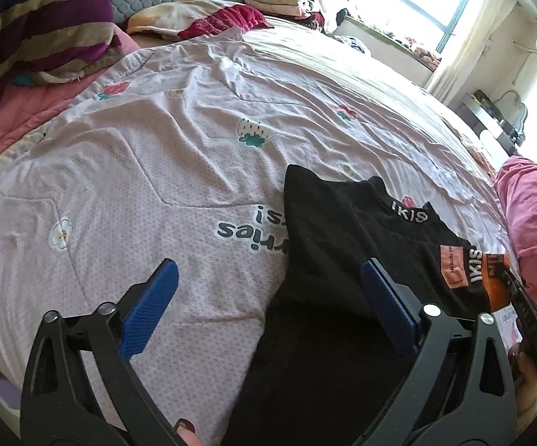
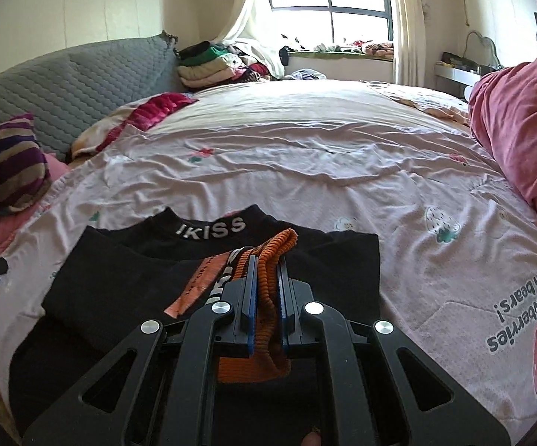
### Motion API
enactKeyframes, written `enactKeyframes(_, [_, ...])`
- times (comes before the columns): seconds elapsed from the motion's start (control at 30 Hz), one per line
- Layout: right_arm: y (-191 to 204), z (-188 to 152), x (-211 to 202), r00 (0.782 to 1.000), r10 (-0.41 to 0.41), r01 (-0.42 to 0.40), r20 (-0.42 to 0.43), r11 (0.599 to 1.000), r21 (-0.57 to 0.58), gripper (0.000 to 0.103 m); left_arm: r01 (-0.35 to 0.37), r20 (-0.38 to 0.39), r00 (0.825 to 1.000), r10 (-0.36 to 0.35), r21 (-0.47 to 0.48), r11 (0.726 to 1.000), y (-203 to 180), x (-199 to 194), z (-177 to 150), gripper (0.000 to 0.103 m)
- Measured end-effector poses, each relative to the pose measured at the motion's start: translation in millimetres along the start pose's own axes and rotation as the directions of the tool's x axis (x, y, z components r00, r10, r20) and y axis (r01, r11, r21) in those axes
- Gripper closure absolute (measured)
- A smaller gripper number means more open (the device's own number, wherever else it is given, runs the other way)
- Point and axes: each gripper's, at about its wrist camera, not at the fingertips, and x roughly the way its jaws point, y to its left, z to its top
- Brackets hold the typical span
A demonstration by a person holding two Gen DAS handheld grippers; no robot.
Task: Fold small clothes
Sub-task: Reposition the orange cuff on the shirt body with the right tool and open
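The black top (image 2: 209, 256) lies partly folded on the pink strawberry quilt (image 2: 343, 171); the right gripper (image 2: 267, 260) pinches its orange ribbed cuff (image 2: 268, 278) above the black cloth; the left gripper (image 1: 268, 271) hangs with fingers spread, one pad (image 1: 145, 308) over the quilt, the other beside the top's edge; the orange cuff is half hidden behind the right fingers; whether the left pad touches the cloth is unclear.
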Motion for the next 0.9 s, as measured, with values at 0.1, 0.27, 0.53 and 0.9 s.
enactKeyframes(0.1, [-1.7, -3.0, 3.2, 1.000, -0.010, 0.010, -0.010, 1.000, 0.005, 0.095, 0.007, -0.005, 1.000, -0.007, 0.005, 1.000, -4.6, 4.9, 2.2, 0.041])
enactKeyframes(0.27, [-4.7, -6.4, 6.3, 0.999, -0.024, 0.024, -0.027, 1.000, 0.014, 0.095, 0.049, -0.029, 0.998, -0.048, 0.060, 0.997, -27.4, 14.6, 2.3, 0.065])
enactKeyframes(0.53, [-12.1, -14.1, 3.9, 0.996, -0.071, 0.073, -0.049, 0.996, 0.041, 0.077, 0.120, -0.111, 0.989, -0.101, 0.175, 0.977, -81.8, 50.9, -5.2, 0.065])
enactKeyframes(0.9, [21.8, -21.6, 8.4, 0.993, 0.006, -0.011, -0.118, 0.999, -0.043, 0.065, 0.075, -0.187, 0.982, -0.037, 0.204, 0.976, -69.7, 86.8, -24.5, 0.065])
